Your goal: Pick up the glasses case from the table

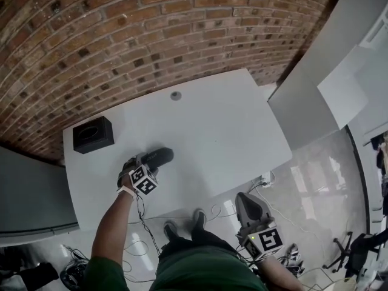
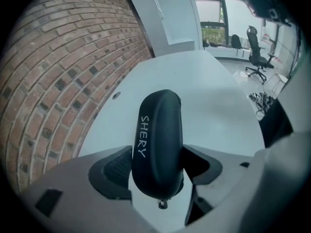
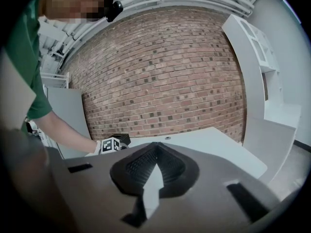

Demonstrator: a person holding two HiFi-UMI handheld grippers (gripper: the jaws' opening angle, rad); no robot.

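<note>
A black oval glasses case (image 1: 159,157) (image 2: 158,140) with white "SHERY" lettering lies lengthwise between the jaws of my left gripper (image 1: 144,161) (image 2: 158,171), which is shut on its near end. It sits over the front-left part of the white table (image 1: 230,132); I cannot tell whether it still touches the top. My right gripper (image 1: 248,206) (image 3: 154,166) hangs off the table's front edge, above the floor, shut with nothing in it. The right gripper view shows the left gripper's marker cube (image 3: 111,144) at the table's left.
A black box (image 1: 93,134) stands at the table's left end. A round cable grommet (image 1: 176,95) sits near the far edge by the brick wall (image 1: 151,35). A white partition (image 1: 315,83) flanks the right; cables (image 1: 267,177) lie on the floor.
</note>
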